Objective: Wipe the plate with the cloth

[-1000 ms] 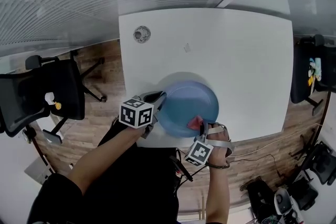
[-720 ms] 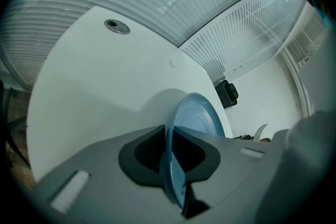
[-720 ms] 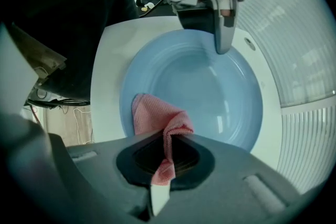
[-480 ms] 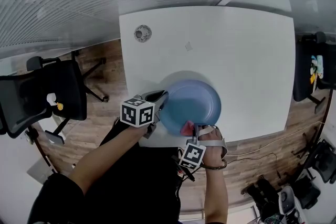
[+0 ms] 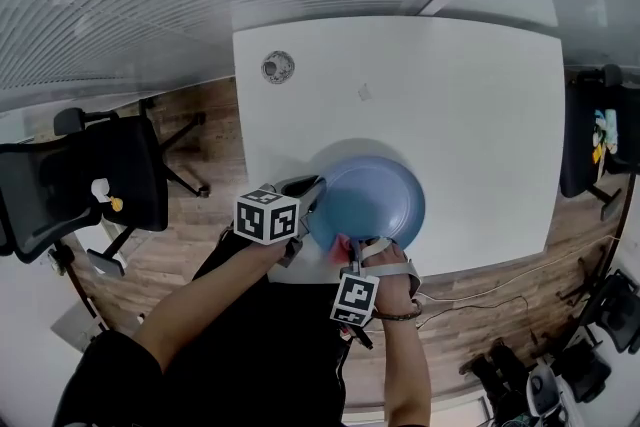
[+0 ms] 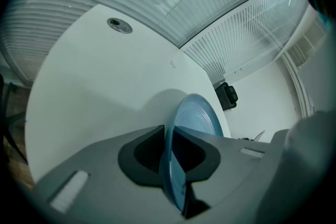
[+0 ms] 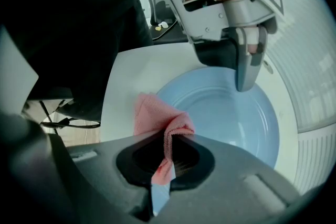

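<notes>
A light blue plate is tilted above the near edge of the white table. My left gripper is shut on the plate's left rim; in the left gripper view the plate stands edge-on between the jaws of the left gripper. My right gripper is shut on a pink cloth at the plate's near rim. In the right gripper view the pink cloth bunches out of the jaws of the right gripper onto the plate, with the left gripper clamped on the far rim.
A round cable grommet sits near the table's far left corner and a small mark lies further in. Black office chairs stand at the left and right. Cables lie on the wooden floor at the lower right.
My right gripper has slid the pink cloth leftward along the plate's near rim. The left gripper and the plate have stayed in place.
</notes>
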A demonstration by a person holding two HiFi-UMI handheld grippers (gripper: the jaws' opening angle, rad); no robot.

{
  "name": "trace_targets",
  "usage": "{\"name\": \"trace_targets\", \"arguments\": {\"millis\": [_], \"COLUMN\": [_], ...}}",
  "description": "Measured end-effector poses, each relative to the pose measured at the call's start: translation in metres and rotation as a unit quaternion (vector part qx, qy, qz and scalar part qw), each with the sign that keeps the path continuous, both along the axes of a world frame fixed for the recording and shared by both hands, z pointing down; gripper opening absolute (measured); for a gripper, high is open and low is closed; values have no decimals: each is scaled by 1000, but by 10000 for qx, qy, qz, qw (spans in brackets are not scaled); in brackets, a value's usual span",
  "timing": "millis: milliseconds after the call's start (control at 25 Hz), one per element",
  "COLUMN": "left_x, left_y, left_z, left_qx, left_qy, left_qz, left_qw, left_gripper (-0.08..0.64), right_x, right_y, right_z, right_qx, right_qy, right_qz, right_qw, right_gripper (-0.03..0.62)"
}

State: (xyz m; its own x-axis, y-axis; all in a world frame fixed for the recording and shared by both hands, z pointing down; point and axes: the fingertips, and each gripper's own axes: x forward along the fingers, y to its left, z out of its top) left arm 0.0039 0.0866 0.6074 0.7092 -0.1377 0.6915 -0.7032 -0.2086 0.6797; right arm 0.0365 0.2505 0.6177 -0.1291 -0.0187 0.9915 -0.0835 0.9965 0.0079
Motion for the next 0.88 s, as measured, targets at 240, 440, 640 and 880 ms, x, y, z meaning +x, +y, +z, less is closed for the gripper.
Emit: {"name": "trace_targets", "arguments": {"millis": [240, 440, 640, 880], "left_x": [0, 0, 1, -1], "left_y": [1, 1, 1, 3], "left_z": [0, 0, -1, 0], "left_qx": [-47, -66, -56, -30], "left_qy": [19, 34, 48, 40], "left_qz": [-50, -63, 2, 87], "left_qw": [10000, 10000, 10000, 9999], "left_gripper": [37, 37, 35, 31], "right_x": [-31, -45, -53, -55], "right_y": [-15, -32, -51, -78], "right_z": [0, 0, 1, 2], "right_qx": [30, 94, 166, 411], "right_qy": [-340, -505, -607, -427], "right_qz": [-133, -72, 146, 491], "right_qw": [9993, 9987, 9979, 9970], "right_gripper": [11, 11, 11, 11]}}
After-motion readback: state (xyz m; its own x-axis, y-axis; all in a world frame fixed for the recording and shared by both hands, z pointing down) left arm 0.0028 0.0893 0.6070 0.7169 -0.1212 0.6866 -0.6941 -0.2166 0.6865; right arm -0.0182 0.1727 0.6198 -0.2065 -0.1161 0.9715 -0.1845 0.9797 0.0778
